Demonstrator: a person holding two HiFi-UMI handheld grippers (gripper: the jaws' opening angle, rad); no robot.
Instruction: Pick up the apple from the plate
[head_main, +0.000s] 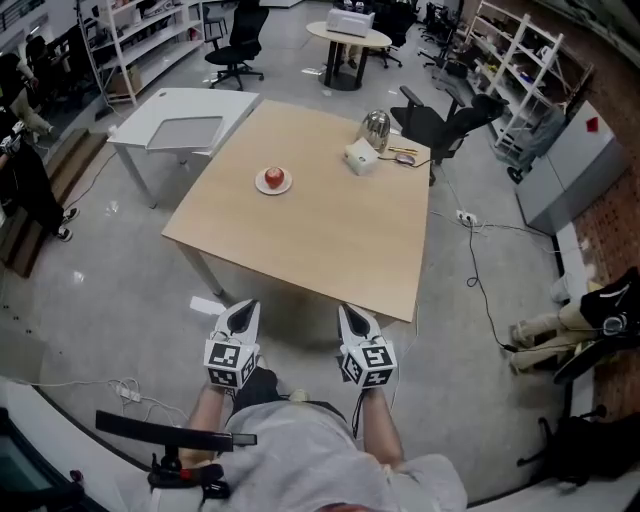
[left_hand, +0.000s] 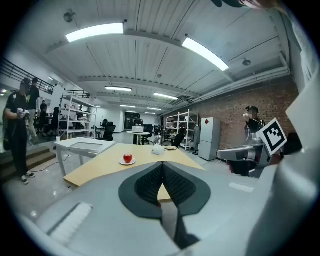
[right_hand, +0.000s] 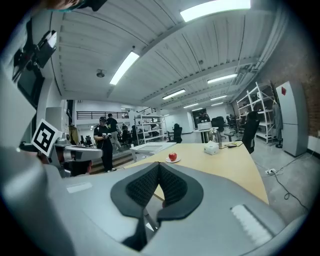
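A red apple (head_main: 274, 177) sits on a small white plate (head_main: 273, 188) on the far left part of the light wooden table (head_main: 330, 240). Both grippers hang below the table's near edge, well short of the apple. My left gripper (head_main: 246, 307) has its jaws together with nothing between them, and so does my right gripper (head_main: 348, 311). In the left gripper view the apple (left_hand: 128, 158) shows small beyond the closed fingertips (left_hand: 162, 165). The right gripper view shows the apple (right_hand: 173, 156) just right of its closed tips (right_hand: 159, 165).
A white tissue box (head_main: 361, 157) and a metal kettle (head_main: 376, 127) stand at the table's far side. A white desk (head_main: 185, 125) stands to the left and a black office chair (head_main: 445, 125) at the far right corner. Cables (head_main: 478, 270) run over the floor. A person (right_hand: 104, 140) stands at the left.
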